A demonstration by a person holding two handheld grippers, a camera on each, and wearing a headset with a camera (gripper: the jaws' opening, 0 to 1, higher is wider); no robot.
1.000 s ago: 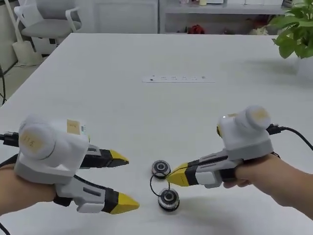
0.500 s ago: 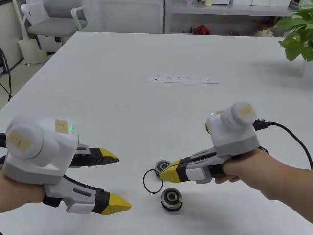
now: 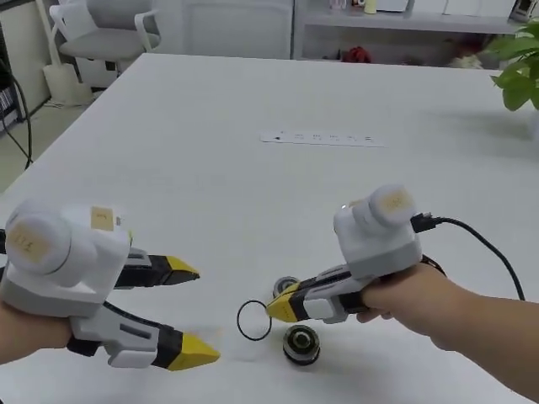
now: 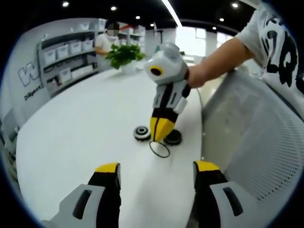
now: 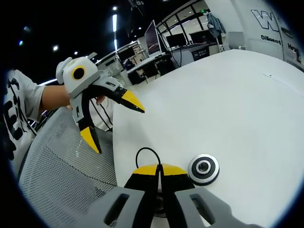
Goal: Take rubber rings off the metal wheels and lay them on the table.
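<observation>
**On the near part of the white table (image 3: pixel 210 168), the ring hung clear of both wheels**

Near the table's front edge, the right gripper (image 3: pixel 274 310) had its yellow-tipped jaws pressed together on the black rubber ring (image 3: pixel 253 321). The ring hung from the tips as a full round loop, just left of the two metal wheels. A second before, it had been a thin arc drawn close around the wheels. Half a second before, it was already a free loop, and by now it had moved a little further left of them. Whether its lower edge touched the table could not be told.

The far wheel (image 3: pixel 285 288) lay just behind the right gripper's jaws, partly hidden by them. The near wheel (image 3: pixel 301 343) lay just in front of them. Both lay flat on the table, close together, as in the earlier frames.

In the right gripper view, the closed jaws (image 5: pixel 160 168) met at the bottom, with the ring (image 5: pixel 147 153) curving out from between the tips. One wheel (image 5: pixel 203 168) lay just to their right.

The left gripper (image 3: pixel 192 311) stayed off to the left, well apart from the wheels, its jaws spread wide and holding nothing. In its own view, the spread jaws (image 4: pixel 156 168) pointed towards the ring (image 4: pixel 159 148), the two wheels (image 4: pixel 141 133) (image 4: pixel 173 137) and the right gripper's tips (image 4: pixel 160 135). A black cable (image 3: pixel 480 240) ran off to the right from the right gripper.
</observation>
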